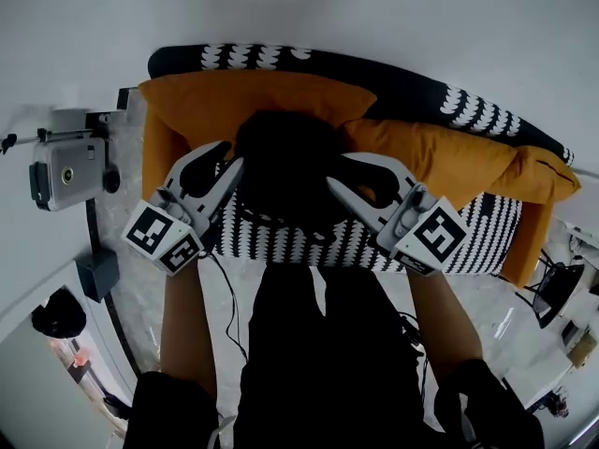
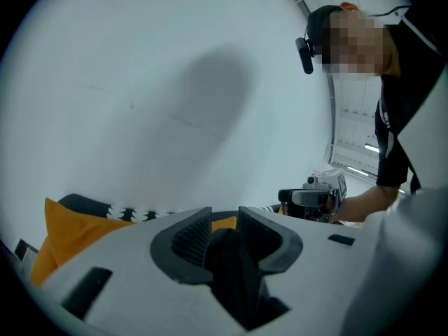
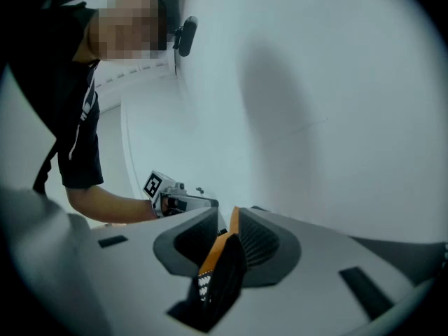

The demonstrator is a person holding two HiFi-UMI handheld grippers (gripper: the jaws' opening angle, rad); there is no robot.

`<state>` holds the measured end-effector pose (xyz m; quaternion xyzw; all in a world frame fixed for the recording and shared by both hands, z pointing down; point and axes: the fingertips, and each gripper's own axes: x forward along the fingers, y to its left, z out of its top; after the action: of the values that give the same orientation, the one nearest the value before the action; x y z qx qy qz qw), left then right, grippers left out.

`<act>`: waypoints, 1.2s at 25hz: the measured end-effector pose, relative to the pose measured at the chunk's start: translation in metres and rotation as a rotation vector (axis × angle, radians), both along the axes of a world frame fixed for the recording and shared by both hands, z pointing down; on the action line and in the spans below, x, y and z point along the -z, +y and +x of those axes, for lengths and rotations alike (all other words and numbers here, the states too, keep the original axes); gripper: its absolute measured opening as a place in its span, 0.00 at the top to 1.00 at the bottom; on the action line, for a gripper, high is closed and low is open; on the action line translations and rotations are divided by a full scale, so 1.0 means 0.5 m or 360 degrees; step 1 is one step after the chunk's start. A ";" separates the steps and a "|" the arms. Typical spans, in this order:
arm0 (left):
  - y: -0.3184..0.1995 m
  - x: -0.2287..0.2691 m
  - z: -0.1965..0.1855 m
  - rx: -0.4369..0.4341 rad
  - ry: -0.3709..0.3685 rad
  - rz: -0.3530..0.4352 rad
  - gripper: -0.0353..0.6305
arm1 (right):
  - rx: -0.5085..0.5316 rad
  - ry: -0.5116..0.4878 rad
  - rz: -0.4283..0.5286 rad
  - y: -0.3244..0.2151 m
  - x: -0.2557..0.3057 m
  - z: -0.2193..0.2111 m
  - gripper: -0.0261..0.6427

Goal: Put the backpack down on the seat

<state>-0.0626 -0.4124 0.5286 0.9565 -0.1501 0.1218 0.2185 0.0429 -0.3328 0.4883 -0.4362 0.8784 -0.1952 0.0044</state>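
**Backpack held over the seat**

Head view: we see the black backpack [image 1: 285,171] between the left gripper [image 1: 229,162] and right gripper [image 1: 335,181], over the patterned seat [image 1: 468,241].
Left gripper view: its jaws clamp a black strap [image 2: 234,264].
Right gripper view: its jaws pinch a dark strap [image 3: 224,271].

The backpack [image 1: 285,171] is over the sofa [image 1: 412,87] seat [image 1: 309,246], between the left gripper [image 1: 227,168] and the right gripper [image 1: 339,178]. Two cushions [image 1: 243,101] lie behind it.

We see an orange sofa [image 1: 155,152] with a black-and-white patterned seat cover [image 1: 482,243], and two plump orange cushions [image 1: 220,101] resting along its back edge.
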 end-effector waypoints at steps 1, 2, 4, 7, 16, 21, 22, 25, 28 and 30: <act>-0.003 0.022 0.007 -0.0007 0.0019 0.0033 0.75 | 0.0004 0.0003 0.0035 -0.005 0.020 0.002 0.82; -0.006 0.043 0.015 -0.0014 0.0037 0.0068 0.77 | 0.0008 0.0007 0.0072 -0.011 0.039 0.005 0.83; -0.007 0.083 0.029 -0.0029 0.0067 0.0123 0.78 | 0.0023 0.0007 0.0134 -0.017 0.075 0.010 0.85; 0.007 0.133 0.041 -0.0049 0.0094 0.0168 0.80 | 0.0054 0.0006 0.0186 -0.009 0.123 0.009 0.86; 0.060 0.261 0.081 -0.0106 0.0185 0.0280 0.85 | 0.0135 0.0018 0.0334 0.041 0.265 0.010 0.89; 0.102 0.328 0.111 -0.0172 0.0225 0.0370 0.87 | 0.0172 0.0025 0.0411 0.079 0.325 0.018 0.90; 0.111 0.344 0.118 -0.0182 0.0244 0.0389 0.87 | 0.0173 0.0027 0.0424 0.088 0.335 0.020 0.90; 0.140 0.385 0.134 -0.0205 0.0294 0.0419 0.89 | 0.0173 0.0028 0.0453 0.117 0.356 0.029 0.90; 0.176 0.420 0.154 -0.0252 0.0309 0.0431 0.90 | 0.0165 0.0007 0.0469 0.145 0.373 0.042 0.90; 0.199 0.439 0.172 -0.0291 0.0306 0.0425 0.90 | 0.0162 -0.0019 0.0481 0.160 0.385 0.054 0.90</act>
<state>0.0234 -0.3127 0.3089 0.9939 -0.0557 0.0282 0.0909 0.0699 -0.2529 0.2959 -0.3845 0.9186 -0.0634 0.0652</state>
